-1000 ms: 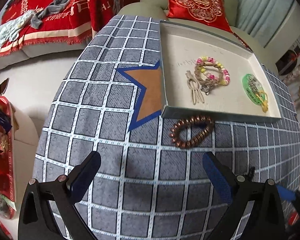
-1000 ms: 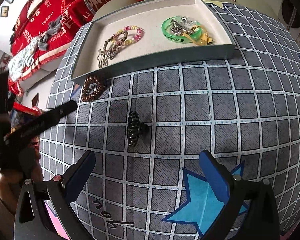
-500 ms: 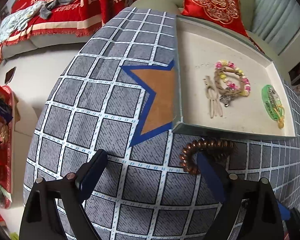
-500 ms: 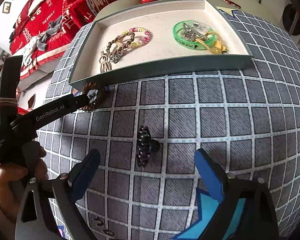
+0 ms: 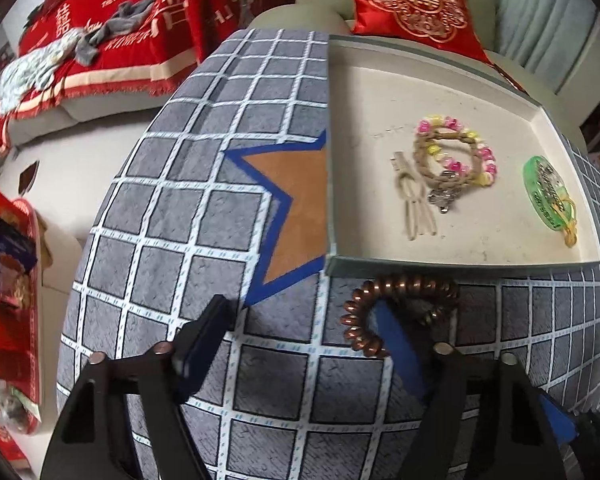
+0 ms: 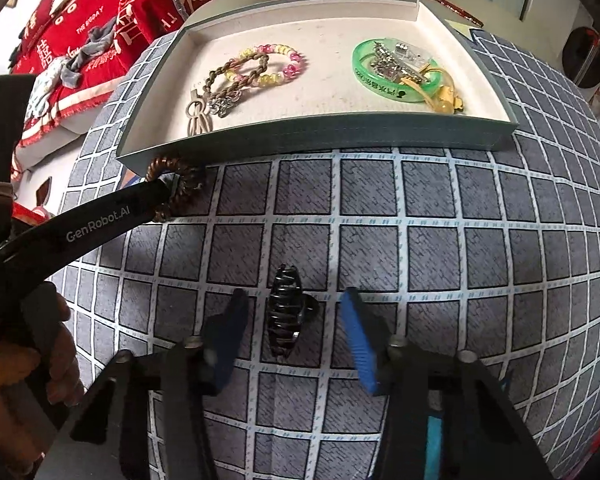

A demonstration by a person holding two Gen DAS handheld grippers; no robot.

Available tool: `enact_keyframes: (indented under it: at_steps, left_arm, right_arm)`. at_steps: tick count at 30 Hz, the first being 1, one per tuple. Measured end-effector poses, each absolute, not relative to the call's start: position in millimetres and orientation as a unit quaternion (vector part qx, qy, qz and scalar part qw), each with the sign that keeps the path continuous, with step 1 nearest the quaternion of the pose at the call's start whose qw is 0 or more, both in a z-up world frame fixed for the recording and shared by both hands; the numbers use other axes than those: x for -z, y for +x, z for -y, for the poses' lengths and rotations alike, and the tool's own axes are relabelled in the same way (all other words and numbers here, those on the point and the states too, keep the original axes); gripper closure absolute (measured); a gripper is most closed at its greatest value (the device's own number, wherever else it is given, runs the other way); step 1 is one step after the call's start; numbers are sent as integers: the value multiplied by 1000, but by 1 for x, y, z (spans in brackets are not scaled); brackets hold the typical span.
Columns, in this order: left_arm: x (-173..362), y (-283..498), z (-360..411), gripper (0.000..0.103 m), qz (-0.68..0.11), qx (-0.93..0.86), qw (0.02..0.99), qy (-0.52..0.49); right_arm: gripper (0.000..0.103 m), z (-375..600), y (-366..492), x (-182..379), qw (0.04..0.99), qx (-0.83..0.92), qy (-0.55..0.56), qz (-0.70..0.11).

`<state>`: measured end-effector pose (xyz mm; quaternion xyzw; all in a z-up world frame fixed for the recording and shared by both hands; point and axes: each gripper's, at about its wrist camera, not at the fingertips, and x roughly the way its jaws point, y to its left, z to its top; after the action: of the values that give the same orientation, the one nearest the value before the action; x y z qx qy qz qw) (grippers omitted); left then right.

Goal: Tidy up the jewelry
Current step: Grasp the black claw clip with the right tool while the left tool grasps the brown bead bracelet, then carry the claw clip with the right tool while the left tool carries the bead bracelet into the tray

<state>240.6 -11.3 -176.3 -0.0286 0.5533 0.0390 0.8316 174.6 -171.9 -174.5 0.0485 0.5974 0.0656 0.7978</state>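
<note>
The black hair claw point(image 6: 286, 312) is seen low in the frame's centre on the checked tabletop point(image 6: 460, 240), between the right gripper point(image 6: 292, 336) jaws, which have just been closing but are not yet pressed on it. It is judged light, rigid and springy, best pinched across its body. The brown coil bracelet point(image 5: 396, 312), soft and stretchy, lies against the tray point(image 5: 440, 268); one left gripper point(image 5: 304, 336) finger is threaded through its loop, jaws closing, nothing clamped.
</note>
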Motion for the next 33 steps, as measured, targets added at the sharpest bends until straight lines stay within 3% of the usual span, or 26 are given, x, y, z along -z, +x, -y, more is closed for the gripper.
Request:
enact_keyframes:
  at_steps: [3, 6, 7, 10, 33]
  left_arm:
    - [174, 240, 18, 30, -548, -26, 836, -16]
    - [171, 239, 25, 54, -544, -13, 839, -8]
    - [169, 239, 26, 67, -543, -8, 840, -5]
    - [168, 238, 27, 76, -545, 12, 838, -15]
    - [133, 195, 24, 76, -538, 62, 839, -52]
  right_arm:
    - [76, 175, 175, 174, 797, -65, 49, -598]
    - [78, 181, 172, 173, 796, -69, 55, -599]
    - [78, 182, 171, 173, 795, -69, 57, -599]
    - [84, 184, 167, 170, 796, -74, 63, -598]
    - [84, 226, 147, 157, 783, -84, 125, -603]
